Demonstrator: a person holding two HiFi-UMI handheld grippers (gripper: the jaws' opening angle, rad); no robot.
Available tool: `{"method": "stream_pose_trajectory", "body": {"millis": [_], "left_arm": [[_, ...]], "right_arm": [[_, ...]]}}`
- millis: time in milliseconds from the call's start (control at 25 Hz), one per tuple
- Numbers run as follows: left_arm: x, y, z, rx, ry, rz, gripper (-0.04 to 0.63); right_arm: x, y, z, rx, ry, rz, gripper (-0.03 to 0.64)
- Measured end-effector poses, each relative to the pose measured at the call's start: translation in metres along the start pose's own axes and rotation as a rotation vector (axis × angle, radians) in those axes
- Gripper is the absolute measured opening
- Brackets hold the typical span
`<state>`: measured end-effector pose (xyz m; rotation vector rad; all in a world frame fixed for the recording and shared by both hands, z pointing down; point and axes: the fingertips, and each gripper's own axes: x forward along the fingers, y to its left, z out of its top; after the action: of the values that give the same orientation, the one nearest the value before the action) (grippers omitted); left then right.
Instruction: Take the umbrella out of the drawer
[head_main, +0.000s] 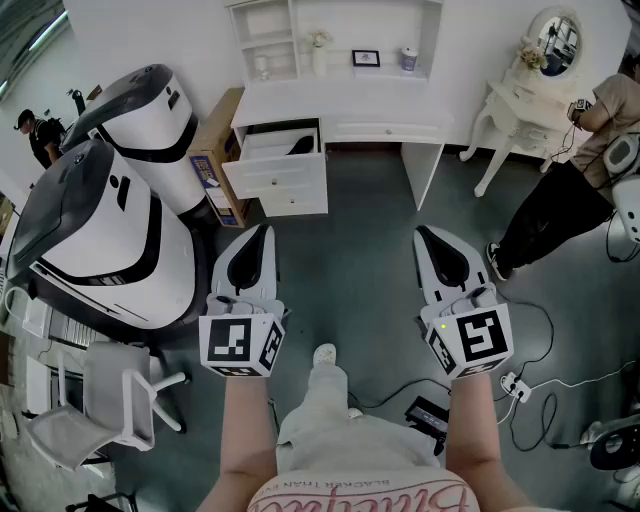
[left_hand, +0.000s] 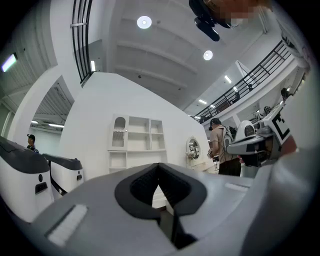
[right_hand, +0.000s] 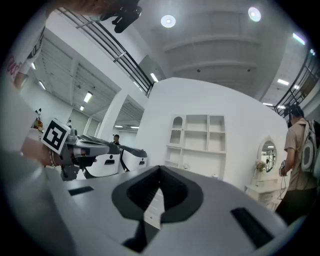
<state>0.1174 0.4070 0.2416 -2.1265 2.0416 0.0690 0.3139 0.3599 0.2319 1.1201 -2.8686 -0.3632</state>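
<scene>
A white desk (head_main: 340, 105) with a shelf unit stands against the far wall. Its upper left drawer (head_main: 275, 172) is pulled open, and a dark object lies inside, apparently the umbrella (head_main: 301, 146). My left gripper (head_main: 262, 232) is held well short of the drawer, over the grey floor, and is shut with nothing in it. My right gripper (head_main: 425, 236) hovers level beside it to the right, also shut and empty. In the left gripper view the jaws (left_hand: 159, 165) meet at their tips, pointing at the desk. The right gripper view shows that gripper (right_hand: 160, 168) likewise closed.
Two big white-and-black machine housings (head_main: 95, 230) and a cardboard box (head_main: 215, 160) stand left of the desk. A white office chair (head_main: 100, 400) is at lower left. At right, a person (head_main: 560, 190) stands by a white vanity table (head_main: 520, 105). Cables and a power strip (head_main: 515, 385) lie on the floor.
</scene>
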Motion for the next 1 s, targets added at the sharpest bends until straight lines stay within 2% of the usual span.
{"method": "stream_pose_trajectory", "body": {"millis": [480, 680, 1000], "left_arm": [[0.112, 0.070, -0.034, -0.015, 0.015, -0.036, 0.009], [0.155, 0.108, -0.048, -0.024, 0.025, -0.060, 0.009], [0.190, 0.150, -0.061, -0.041, 0.029, -0.056, 0.009]], "right_arm": [[0.126, -0.029, -0.022, 0.024, 0.024, -0.005, 0.009], [0.183, -0.044, -0.026, 0.040, 0.021, -0.076, 0.009], [0.239, -0.040, -0.035, 0.010, 0.057, -0.060, 0.009]]}}
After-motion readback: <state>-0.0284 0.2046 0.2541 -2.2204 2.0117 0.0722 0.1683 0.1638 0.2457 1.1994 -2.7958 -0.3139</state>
